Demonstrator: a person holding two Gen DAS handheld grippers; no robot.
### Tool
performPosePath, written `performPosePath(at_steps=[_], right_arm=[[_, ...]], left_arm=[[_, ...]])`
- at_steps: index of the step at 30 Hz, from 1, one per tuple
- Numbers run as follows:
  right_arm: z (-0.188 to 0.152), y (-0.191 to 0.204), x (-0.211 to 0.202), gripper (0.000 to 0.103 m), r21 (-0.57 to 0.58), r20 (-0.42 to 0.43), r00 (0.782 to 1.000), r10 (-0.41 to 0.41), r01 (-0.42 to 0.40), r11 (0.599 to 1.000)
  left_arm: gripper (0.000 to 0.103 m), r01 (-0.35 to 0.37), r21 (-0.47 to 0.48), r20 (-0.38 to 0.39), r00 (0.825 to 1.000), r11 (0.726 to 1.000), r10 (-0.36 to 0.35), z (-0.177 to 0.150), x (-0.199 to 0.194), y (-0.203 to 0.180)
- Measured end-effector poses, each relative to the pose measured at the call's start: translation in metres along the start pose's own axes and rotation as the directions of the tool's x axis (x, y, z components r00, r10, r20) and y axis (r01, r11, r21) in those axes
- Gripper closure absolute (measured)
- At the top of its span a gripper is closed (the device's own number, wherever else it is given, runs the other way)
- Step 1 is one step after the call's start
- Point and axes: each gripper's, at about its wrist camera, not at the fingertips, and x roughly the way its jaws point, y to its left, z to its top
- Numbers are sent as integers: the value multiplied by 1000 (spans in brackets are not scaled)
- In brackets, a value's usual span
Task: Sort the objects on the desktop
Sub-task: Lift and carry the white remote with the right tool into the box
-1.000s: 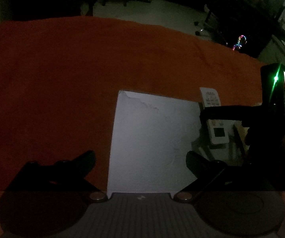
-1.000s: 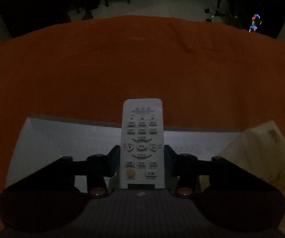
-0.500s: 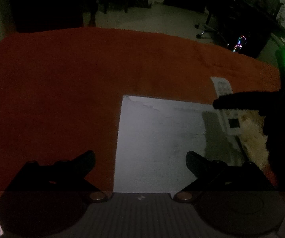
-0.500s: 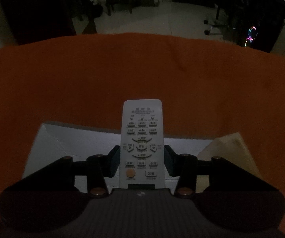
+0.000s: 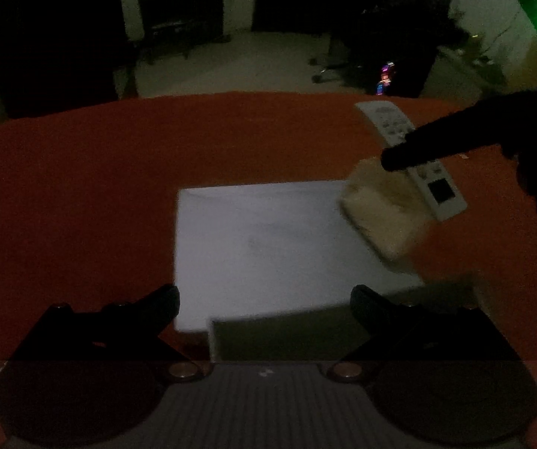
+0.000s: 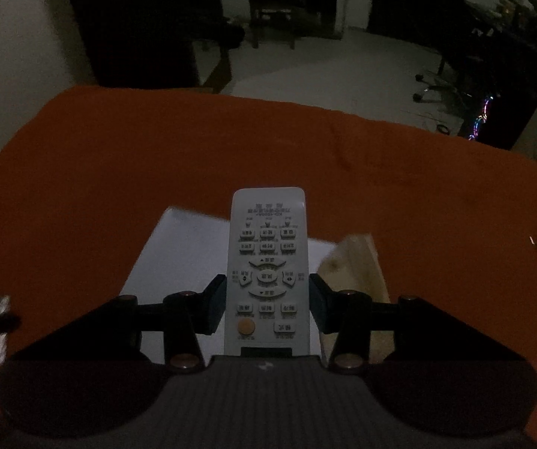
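Observation:
A white remote control (image 6: 268, 262) with grey buttons sits lengthwise between the pads of my right gripper (image 6: 267, 303), which is shut on it and holds it above the orange tablecloth (image 6: 156, 157). In the left wrist view the same remote (image 5: 384, 119) hangs at the right, crossed by a dark right finger (image 5: 436, 146). Below it lie a white sheet (image 5: 268, 239) and a tan block (image 5: 380, 213) at the sheet's right edge. My left gripper (image 5: 264, 299) stands open over the sheet's near edge with nothing between its fingers.
The sheet (image 6: 186, 254) and tan block (image 6: 354, 273) lie under the remote. A small shiny strip (image 6: 0, 329) shows at the left edge. Beyond the table's far edge are dark furniture, a chair (image 6: 433, 86) and a lit computer case (image 6: 481, 119).
Both grippers have risen and pulled back from the table, so sheet and block look smaller. The remote has gone up with the right gripper. The left jaws stay open.

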Motion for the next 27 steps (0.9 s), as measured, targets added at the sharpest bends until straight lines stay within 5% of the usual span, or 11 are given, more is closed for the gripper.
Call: performPosePath(at_steps=[5, 9, 14, 21, 27], right_arm=[[-53, -5, -53, 54, -7, -12, 998, 59, -59, 998], [-101, -9, -83, 54, -10, 11, 996, 92, -91, 996], [-154, -20, -87, 54, -10, 36, 991, 128, -127, 992], [-196, -4, -51, 54, -201, 40, 995, 94, -85, 976], [-226, -14, 1, 54, -95, -100, 989, 106, -115, 989]], left_arm=[[3, 66, 29, -35, 997, 997, -65, -29, -30, -26], [3, 233, -73, -68, 969, 970, -238, -57, -46, -34], [2, 117, 78, -18, 993, 990, -116, -83, -33, -51], [2, 53, -7, 22, 998, 999, -53, -101, 0, -44], [0, 52, -2, -42, 998, 999, -52, -116, 12, -55]])
